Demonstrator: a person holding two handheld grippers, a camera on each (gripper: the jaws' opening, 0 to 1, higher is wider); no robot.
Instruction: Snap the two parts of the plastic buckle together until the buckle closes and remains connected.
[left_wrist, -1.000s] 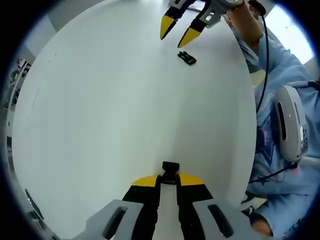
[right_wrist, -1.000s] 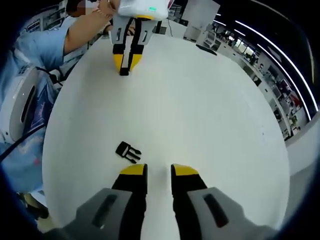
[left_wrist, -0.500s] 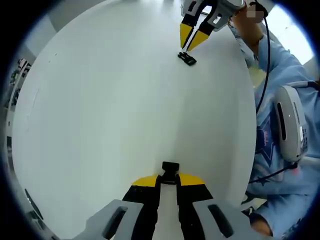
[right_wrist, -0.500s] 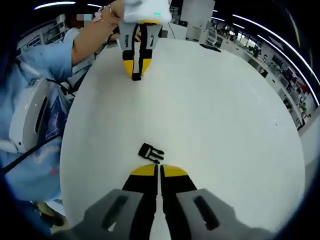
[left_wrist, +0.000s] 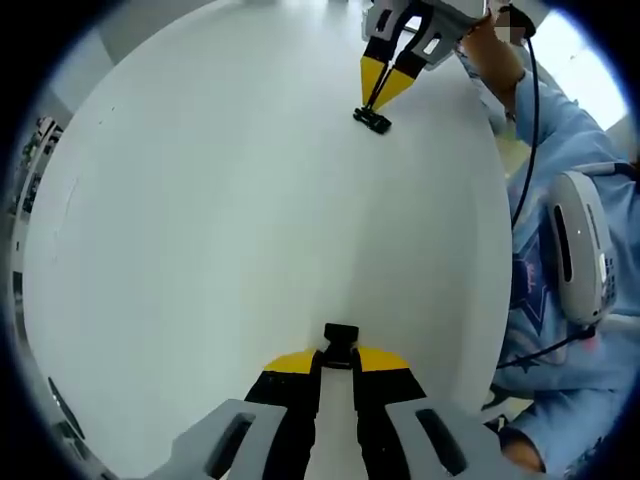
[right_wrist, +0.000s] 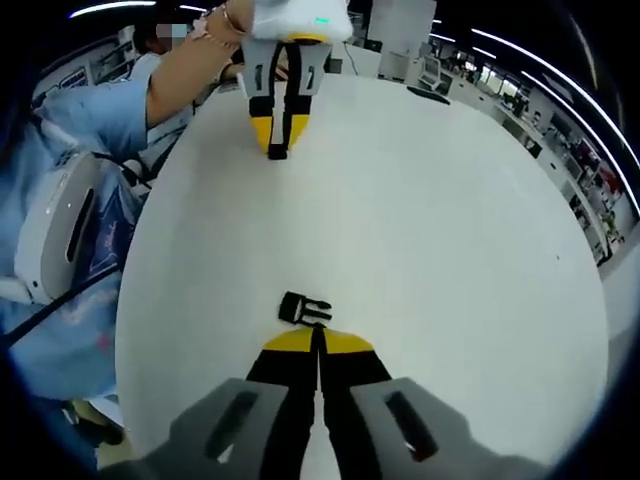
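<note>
Right gripper (right_wrist: 320, 338) nearer pronged buckle half (right_wrist: 304, 309), jaws together

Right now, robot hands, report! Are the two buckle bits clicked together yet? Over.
Left gripper shut on socket piece. Right gripper shut, empty, tips just behind pronged piece lying on white table. Pieces far apart, not joined. Nothing between them.

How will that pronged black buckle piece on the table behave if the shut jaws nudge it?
The buckle piece looks like small, flat, rigid plastic, so probably light and stiff. On the smooth white table it would likely slide or spin, not roll. The right gripper seems shut, tips at its edge.
</note>
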